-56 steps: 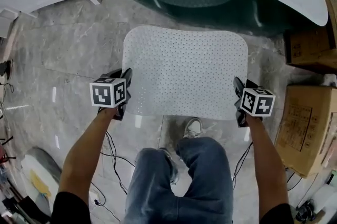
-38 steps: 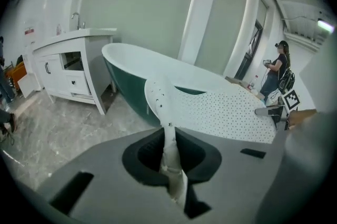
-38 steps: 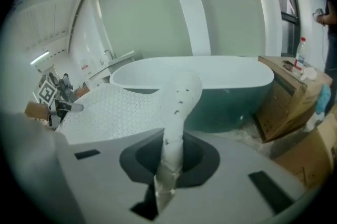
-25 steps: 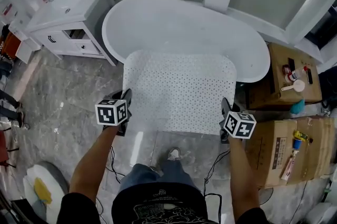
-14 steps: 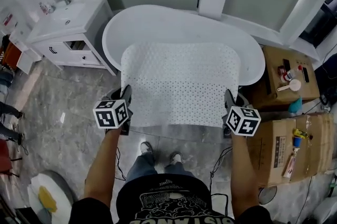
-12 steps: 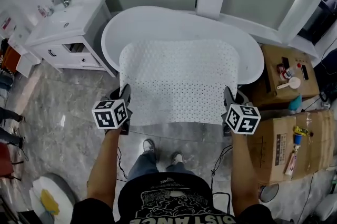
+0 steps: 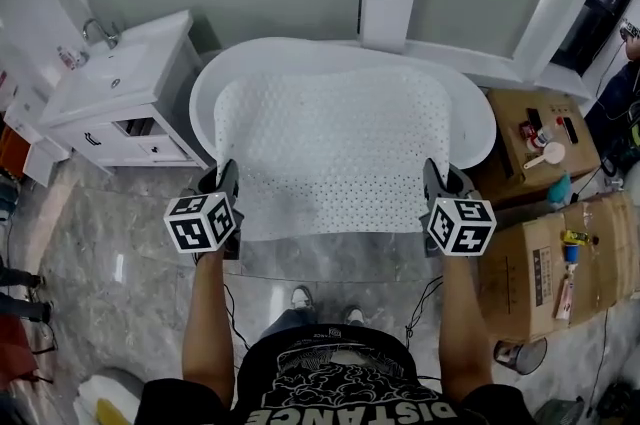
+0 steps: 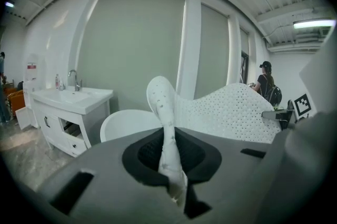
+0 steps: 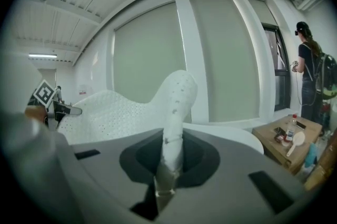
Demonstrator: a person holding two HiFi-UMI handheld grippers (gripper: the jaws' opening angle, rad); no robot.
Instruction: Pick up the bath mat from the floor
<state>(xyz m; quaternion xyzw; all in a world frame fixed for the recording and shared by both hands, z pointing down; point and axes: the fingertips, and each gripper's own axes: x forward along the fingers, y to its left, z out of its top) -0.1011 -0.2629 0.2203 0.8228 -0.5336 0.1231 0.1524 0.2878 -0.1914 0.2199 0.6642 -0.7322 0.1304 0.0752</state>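
Note:
The white perforated bath mat [image 7: 330, 153] hangs spread out in the air between my two grippers, above the floor and in front of the bathtub. My left gripper [image 7: 226, 185] is shut on the mat's near left corner, and that corner [image 8: 167, 128] sticks up between its jaws. At the near right corner my right gripper [image 7: 432, 185] is shut on the mat, whose edge [image 9: 174, 123] rises from its jaws. In each gripper view the mat [image 8: 231, 115] [image 9: 113, 112] sags across toward the other gripper.
A white oval bathtub [image 7: 470, 128] stands behind the mat against the wall. A white vanity with sink [image 7: 115, 98] is at the left. Cardboard boxes [image 7: 560, 258] with bottles stand at the right. A person [image 9: 310, 80] stands by the window at far right. My feet [image 7: 300, 298] are on the marble floor.
The mat has come up off the floor and risen to tub height, held by both corners. The head view has tilted up, showing more of the wall and the window.

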